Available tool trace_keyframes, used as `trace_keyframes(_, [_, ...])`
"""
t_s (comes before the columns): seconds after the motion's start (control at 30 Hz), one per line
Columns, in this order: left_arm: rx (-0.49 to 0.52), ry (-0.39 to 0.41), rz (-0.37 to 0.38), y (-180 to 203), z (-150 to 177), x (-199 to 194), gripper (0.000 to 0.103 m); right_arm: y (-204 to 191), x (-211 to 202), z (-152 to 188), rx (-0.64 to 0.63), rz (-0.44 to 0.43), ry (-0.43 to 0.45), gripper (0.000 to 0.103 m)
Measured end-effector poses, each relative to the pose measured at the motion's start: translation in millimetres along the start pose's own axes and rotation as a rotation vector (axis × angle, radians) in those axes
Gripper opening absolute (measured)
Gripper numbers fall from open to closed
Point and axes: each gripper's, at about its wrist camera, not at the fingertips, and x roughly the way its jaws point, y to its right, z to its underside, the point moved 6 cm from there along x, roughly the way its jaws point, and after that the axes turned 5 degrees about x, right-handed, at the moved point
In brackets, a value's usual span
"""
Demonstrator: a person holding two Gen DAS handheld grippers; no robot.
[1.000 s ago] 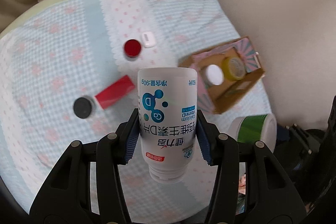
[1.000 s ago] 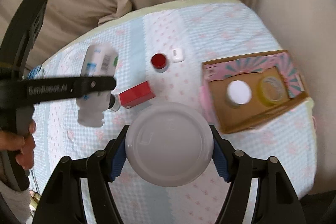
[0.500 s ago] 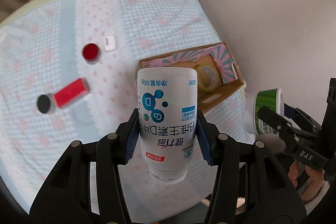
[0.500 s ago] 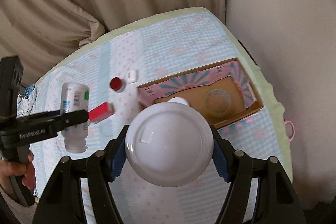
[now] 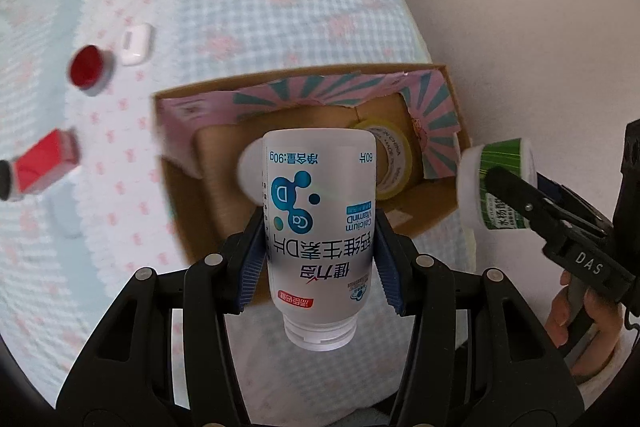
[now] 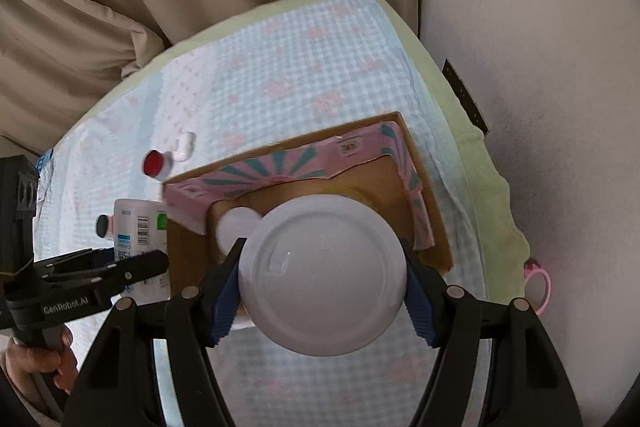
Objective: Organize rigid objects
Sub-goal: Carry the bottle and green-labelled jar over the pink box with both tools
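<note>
Left wrist view shows the white bottle point(image 5: 320, 223) clamped upside down in the left hand-held gripper point(image 5: 319, 247), now over the cardboard box point(image 5: 448, 99) rather than beside it. The right hand-held gripper point(image 6: 322, 287) pinches the white tub point(image 6: 323, 269), likewise arrived above the box. Release seems next.
</note>
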Motion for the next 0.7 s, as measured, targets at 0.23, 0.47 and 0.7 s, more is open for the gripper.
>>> trace_keyframes(0.23, [0.028,-0.064,-0.021,16,-17,66,0.047,23,55,-10,-0.039,-0.028,-0.029,0.066])
trace_keyframes(0.47, [0.047,-0.110,-0.040,19,-17,95,0.047,35,87,-10,0.002,-0.065,-0.053,0.066])
trace_keyframes(0.7, [0.113,-0.082,-0.127,20,-17,90,0.099,32,97,-13,0.057,-0.140,-0.077,0.067])
